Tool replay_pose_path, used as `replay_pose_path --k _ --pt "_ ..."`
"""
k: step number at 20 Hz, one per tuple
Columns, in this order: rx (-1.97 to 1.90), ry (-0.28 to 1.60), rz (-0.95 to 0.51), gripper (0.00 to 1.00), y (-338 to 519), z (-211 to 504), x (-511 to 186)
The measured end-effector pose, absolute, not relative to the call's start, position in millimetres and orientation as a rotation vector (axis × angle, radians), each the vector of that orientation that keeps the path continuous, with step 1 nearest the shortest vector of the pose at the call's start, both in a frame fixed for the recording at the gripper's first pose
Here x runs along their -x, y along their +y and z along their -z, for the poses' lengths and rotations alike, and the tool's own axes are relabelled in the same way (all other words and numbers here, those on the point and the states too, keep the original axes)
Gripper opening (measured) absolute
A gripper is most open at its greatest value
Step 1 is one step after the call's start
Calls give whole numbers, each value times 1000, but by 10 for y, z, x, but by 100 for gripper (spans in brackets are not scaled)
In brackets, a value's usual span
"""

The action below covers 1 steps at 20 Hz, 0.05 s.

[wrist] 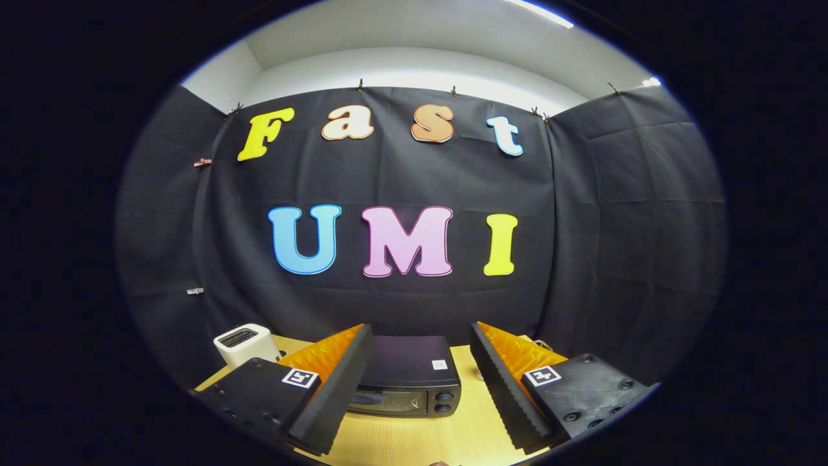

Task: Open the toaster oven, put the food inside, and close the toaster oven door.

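1. While the tool [420,388] hangs above the surface [466,427], its two fingers [336,388] stand wide apart with nothing between them, pointing toward the booth's back wall.
2. Just ahead, in the gap between the fingers, sits the toaster oven [407,378], dark, with two knobs [444,401] at its right front; its door [385,402] looks shut, though the left finger hides part of it.
3. Whether food is already inside cannot be told, since the glass shows nothing clear; a shut door fits food yet to go in as well as food put in and closed up.
4. To the left, just beyond the left finger, stands a small white box [244,343], near the oven's side.
5. Risks, as I judge them: the wide fingers could knock the white box on any swing left; a push on the oven's light body could slide it back across the smooth surface; a careless approach might catch a knob rather than the door.
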State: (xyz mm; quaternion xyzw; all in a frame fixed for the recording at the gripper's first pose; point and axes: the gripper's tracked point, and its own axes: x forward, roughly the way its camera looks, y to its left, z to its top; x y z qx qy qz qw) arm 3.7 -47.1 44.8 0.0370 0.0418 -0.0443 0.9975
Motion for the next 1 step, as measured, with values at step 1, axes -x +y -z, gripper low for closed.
replay_pose_path --k 1 --pt "-89 87 91 100 -460 -444 -13"
